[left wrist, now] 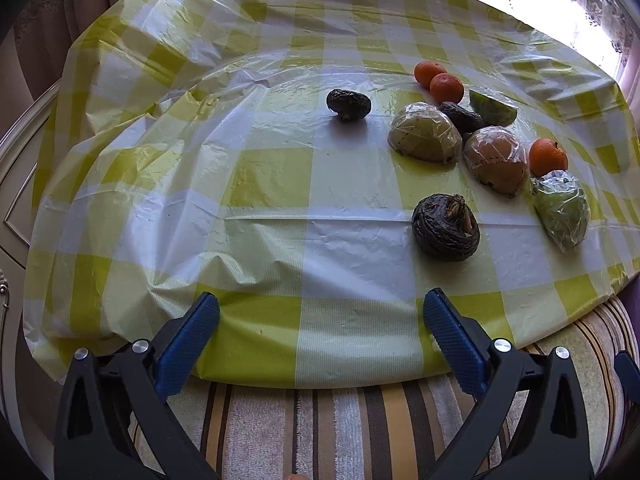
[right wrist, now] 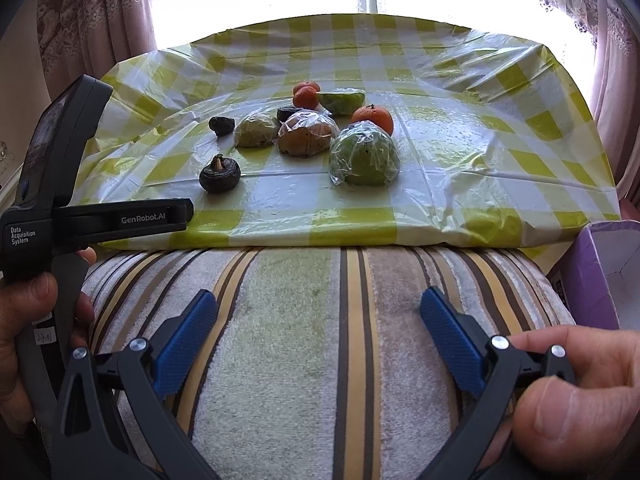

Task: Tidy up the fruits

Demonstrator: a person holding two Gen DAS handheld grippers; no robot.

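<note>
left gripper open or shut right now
Open: the left gripper has its blue fingers spread wide apart, with only tablecloth showing between them.

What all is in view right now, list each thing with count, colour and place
Tangerines: three, orange, far right of the group.
Wrapped fruit halves: four, green and brownish, in film, middle of the group.
Dark wrinkled fruits: three, blackish; one nearest, one apart at left, one among the wrapped halves.
Tablecloth: one, yellow-white check.
Striped cloth: one, beige-brown, near edge.
Purple box: one, right edge.
Left gripper: jaws open.
Right gripper: jaws open.
Hand: on right gripper.
</note>
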